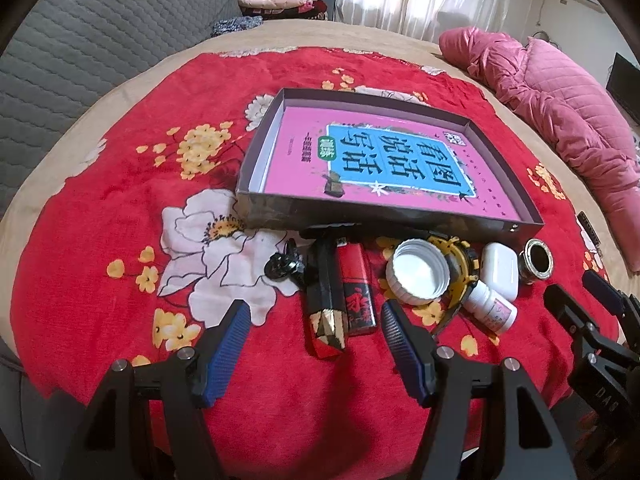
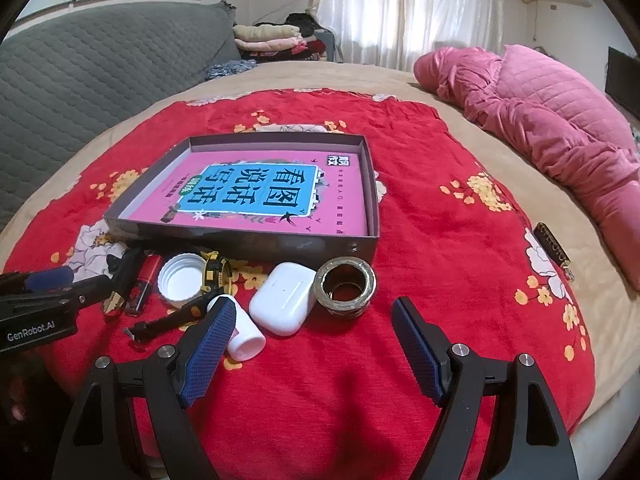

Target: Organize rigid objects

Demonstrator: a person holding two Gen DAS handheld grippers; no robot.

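Observation:
A shallow grey box (image 1: pixel 384 220) (image 2: pixel 280 242) lies on the red flowered cloth with a pink book (image 1: pixel 384 160) inside it. In front of it runs a row of small items: a black hair clip (image 1: pixel 282 266), a black gold-tipped stick (image 1: pixel 324 300), a red lighter (image 1: pixel 358 288), a white lid (image 1: pixel 418 276) (image 2: pixel 180 280), a yellow-black watch (image 1: pixel 464 276), a small white bottle (image 2: pixel 248 340), a white earbud case (image 2: pixel 286 298) and a metal ring (image 2: pixel 345 284). My left gripper (image 1: pixel 314 320) stands open just short of the stick and lighter. My right gripper (image 2: pixel 314 312) is open near the earbud case and ring.
A pink quilt (image 2: pixel 560 128) lies bunched along the right side of the bed. A grey padded backrest (image 2: pixel 100 72) rises at the left, with folded clothes (image 2: pixel 268 38) behind. A dark tag (image 2: pixel 554 248) rests near the cloth's right edge.

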